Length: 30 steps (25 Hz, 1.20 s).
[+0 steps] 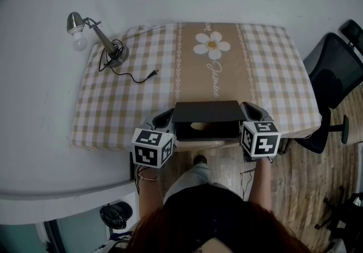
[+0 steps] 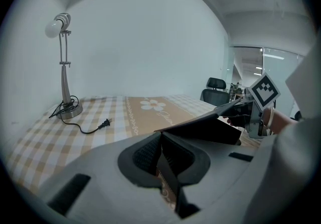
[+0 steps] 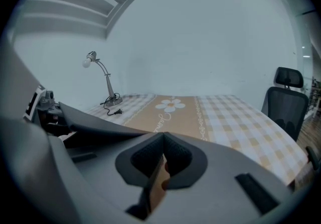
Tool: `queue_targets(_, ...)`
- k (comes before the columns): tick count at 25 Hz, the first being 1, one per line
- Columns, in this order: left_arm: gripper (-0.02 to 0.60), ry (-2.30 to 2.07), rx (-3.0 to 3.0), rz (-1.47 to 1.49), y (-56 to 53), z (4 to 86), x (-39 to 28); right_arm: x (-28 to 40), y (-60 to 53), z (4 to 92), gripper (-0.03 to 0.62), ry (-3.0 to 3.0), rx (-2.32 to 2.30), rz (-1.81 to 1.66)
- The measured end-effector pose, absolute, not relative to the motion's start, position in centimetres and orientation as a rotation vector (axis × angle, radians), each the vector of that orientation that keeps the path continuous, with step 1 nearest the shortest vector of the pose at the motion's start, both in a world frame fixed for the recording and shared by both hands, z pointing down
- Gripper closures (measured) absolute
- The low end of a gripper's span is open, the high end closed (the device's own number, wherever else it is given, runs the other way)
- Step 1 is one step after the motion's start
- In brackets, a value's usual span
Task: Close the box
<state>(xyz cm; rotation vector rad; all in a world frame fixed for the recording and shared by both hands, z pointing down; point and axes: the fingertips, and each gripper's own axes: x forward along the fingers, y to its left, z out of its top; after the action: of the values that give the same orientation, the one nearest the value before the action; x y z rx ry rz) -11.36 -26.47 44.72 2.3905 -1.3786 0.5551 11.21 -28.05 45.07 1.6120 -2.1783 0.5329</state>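
The box (image 1: 205, 131) sits at the middle of the near edge of the table (image 1: 113, 111), just in front of the person (image 1: 210, 218). It is dark outside and tan inside. Its dark lid (image 1: 207, 111) is part-way down: it slants over the box and leaves a gap at the near side, where the tan inside shows.

The left gripper (image 1: 166, 117) is against the box's left side. In the left gripper view its jaws are pressed together on a thin dark wall of the box, which stands edge-on between the pads. The right gripper (image 1: 250, 112) is against the box's right side. In the right gripper view its jaws are likewise pinched on a thin wall, brown on the face that shows. So both grippers grip the box, one at each end, with the lid between them.

A checked cloth (image 1: 272, 76) covers the table; a tan band with a white daisy (image 1: 211, 44) runs down its middle toward the box. A lamp (image 1: 93, 33) stands at the far left corner, well apart from the box, its bulb hanging past the table's edge. Its cord (image 1: 136, 77) lies loose on the cloth, the plug free. A black chair (image 1: 334, 76) stands beside the table's right side on the wooden floor (image 1: 306, 189)
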Motion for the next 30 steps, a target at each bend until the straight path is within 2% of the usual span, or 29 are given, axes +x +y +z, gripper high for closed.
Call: queue_targets(30,0.554,-1.446,2.387,0.522,-22.6,43.2,-11.3,9.8,-24.5,44.3,0.576,-2.27,1.494,0.506)
